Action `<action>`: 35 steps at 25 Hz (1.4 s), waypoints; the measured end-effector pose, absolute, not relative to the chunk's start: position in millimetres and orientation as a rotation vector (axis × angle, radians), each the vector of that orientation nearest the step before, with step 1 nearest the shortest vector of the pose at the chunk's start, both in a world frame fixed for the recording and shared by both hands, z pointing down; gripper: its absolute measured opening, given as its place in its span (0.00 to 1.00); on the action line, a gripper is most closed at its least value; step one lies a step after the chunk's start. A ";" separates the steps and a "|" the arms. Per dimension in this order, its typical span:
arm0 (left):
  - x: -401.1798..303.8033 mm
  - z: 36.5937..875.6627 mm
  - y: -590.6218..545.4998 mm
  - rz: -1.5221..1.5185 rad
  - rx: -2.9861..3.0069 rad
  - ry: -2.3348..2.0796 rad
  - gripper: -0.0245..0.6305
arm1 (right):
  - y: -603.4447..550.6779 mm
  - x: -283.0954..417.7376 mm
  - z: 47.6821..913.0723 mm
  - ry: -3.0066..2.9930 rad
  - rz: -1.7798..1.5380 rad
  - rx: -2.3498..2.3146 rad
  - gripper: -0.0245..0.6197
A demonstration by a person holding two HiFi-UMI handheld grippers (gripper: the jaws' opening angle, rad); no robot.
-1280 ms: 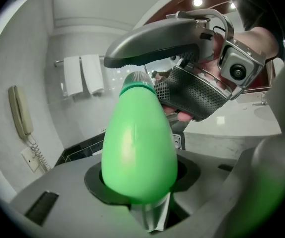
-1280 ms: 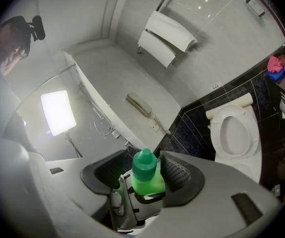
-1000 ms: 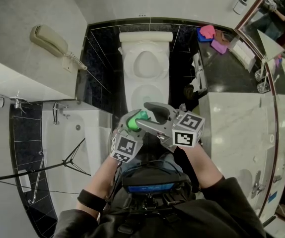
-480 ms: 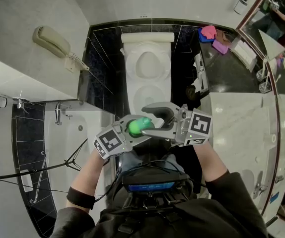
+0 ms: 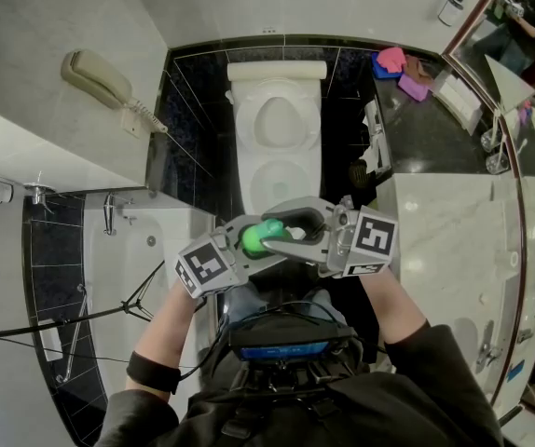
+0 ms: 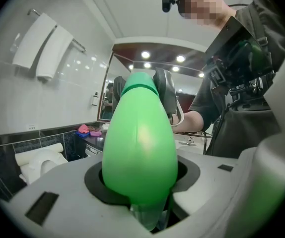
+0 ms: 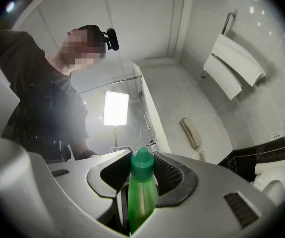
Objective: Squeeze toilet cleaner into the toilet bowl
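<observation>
A bright green toilet cleaner bottle (image 5: 260, 237) with a darker green cap is held in front of the person, below the white toilet (image 5: 247, 180). My left gripper (image 5: 258, 244) is shut on the bottle's fat body (image 6: 140, 148), cap pointing away. My right gripper (image 5: 282, 228) comes in from the right; its jaws have just been closing and now hug the bottle's upper part (image 7: 142, 192), with the cap (image 7: 142, 160) standing between the black pads (image 7: 171, 175). The bottle's base is hidden inside the left jaws.
A wall phone (image 5: 95, 75) hangs at the left, above a bathtub (image 5: 132, 259) with a black stand (image 5: 137, 301). A marble counter (image 5: 435, 240) and coloured cloths (image 5: 396, 66) lie to the right. White towels (image 6: 43, 46) hang on a rail.
Both grippers rose with the bottle and swung more level; the left marker cube turned outward. The right jaws narrowed from wide open onto the bottle's top.
</observation>
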State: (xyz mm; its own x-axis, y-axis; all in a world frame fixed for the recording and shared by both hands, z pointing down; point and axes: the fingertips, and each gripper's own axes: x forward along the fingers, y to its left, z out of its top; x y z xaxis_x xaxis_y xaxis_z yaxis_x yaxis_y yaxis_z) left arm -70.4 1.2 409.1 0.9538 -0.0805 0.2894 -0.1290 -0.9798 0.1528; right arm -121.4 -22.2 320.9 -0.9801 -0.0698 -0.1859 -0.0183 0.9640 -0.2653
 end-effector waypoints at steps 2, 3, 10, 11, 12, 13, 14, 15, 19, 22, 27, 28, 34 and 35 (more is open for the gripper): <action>-71.5 413.7 -3.8 0.451 2.959 -0.215 0.33 | -28.5 -120.6 325.5 2.920 -0.403 -0.116 0.28; -72.0 415.9 -7.1 0.468 2.968 -0.261 0.33 | -30.4 -120.5 327.8 2.919 -0.430 -0.134 0.28; -73.7 437.0 -37.6 0.609 3.028 -0.659 0.33 | -48.1 -115.1 352.9 2.901 -0.672 -0.293 0.28; -74.4 440.4 -41.8 0.624 3.026 -0.719 0.33 | -49.9 -115.1 356.2 2.902 -0.715 -0.312 0.28; -75.8 445.2 -45.7 0.639 3.016 -0.780 0.33 | -52.7 -114.7 360.8 2.903 -0.752 -0.340 0.28; -78.0 452.2 -49.1 0.654 2.997 -0.842 0.33 | -55.7 -114.2 365.7 2.903 -0.789 -0.370 0.28; -80.5 460.4 -52.0 0.668 2.973 -0.902 0.33 | -57.7 -113.8 369.9 2.901 -0.833 -0.395 0.28; -82.4 467.4 -55.0 0.680 2.954 -0.957 0.33 | -59.7 -113.4 374.0 2.897 -0.877 -0.421 0.28; -86.3 482.8 -67.9 0.733 2.926 -1.133 0.33 | -70.1 -111.1 392.8 2.887 -1.018 -0.537 0.28; -88.2 488.1 -74.8 0.781 2.916 -1.243 0.33 | -72.7 -109.9 403.2 2.882 -1.109 -0.584 0.28; -92.6 498.6 -78.2 0.882 2.917 -1.370 0.33 | -70.9 -107.7 415.7 2.867 -1.233 -0.639 0.28; -92.8 497.7 -78.2 0.881 2.909 -1.382 0.33 | -70.0 -107.9 416.9 2.865 -1.250 -0.646 0.28; -93.5 507.8 -73.2 0.875 2.907 -1.336 0.33 | -67.5 -110.3 416.3 2.896 -1.190 -0.675 0.35; -93.7 507.6 -72.5 0.862 2.901 -1.324 0.33 | -66.8 -111.3 414.3 2.904 -1.164 -0.664 0.39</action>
